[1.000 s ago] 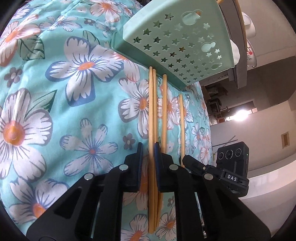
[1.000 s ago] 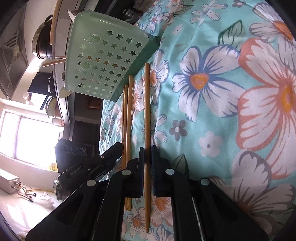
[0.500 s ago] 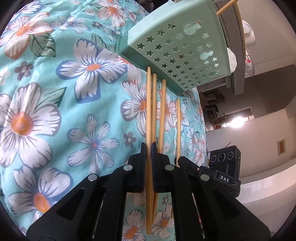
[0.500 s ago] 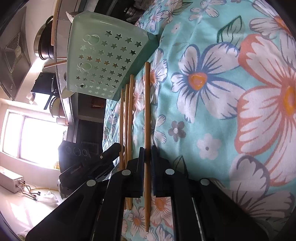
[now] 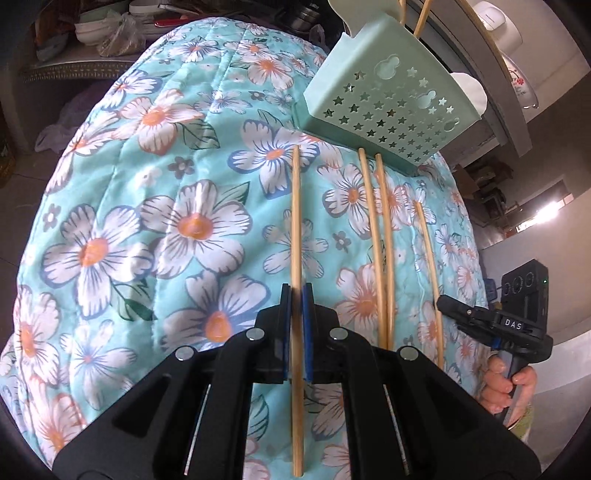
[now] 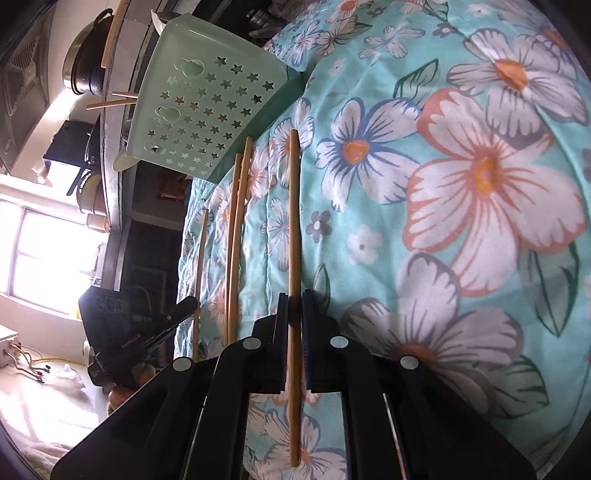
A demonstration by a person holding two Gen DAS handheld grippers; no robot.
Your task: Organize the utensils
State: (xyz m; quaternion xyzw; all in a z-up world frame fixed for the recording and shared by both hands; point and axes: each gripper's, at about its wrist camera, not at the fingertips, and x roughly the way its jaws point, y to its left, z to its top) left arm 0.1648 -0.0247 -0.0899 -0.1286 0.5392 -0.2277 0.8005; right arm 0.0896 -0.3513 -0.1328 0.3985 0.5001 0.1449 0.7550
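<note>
My left gripper (image 5: 296, 291) is shut on a wooden chopstick (image 5: 295, 206) and holds it lifted above the floral cloth (image 5: 147, 229), its tip pointing at the mint-green star-holed holder (image 5: 388, 110). My right gripper (image 6: 293, 299) is shut on another chopstick (image 6: 293, 214), also clear of the cloth. Between the two held sticks, two more chopsticks (image 5: 380, 240) lie side by side on the cloth, their far ends near the holder (image 6: 207, 110). Chopsticks stick out of the holder's top. Each gripper shows in the other's view: the right gripper (image 5: 448, 304), the left gripper (image 6: 184, 306).
The quilted cloth covers a rounded table that drops away at its edges. Behind the holder is a counter with a dark pot (image 6: 85, 55) and white dishes (image 5: 517, 74). A person's hand (image 5: 506, 380) grips the right tool's handle. Bowls and bags clutter the far left (image 5: 110, 33).
My left gripper closed on one chopstick, lifted it and carried it left, away from the pair still on the cloth. The right gripper rose slightly with its chopstick.
</note>
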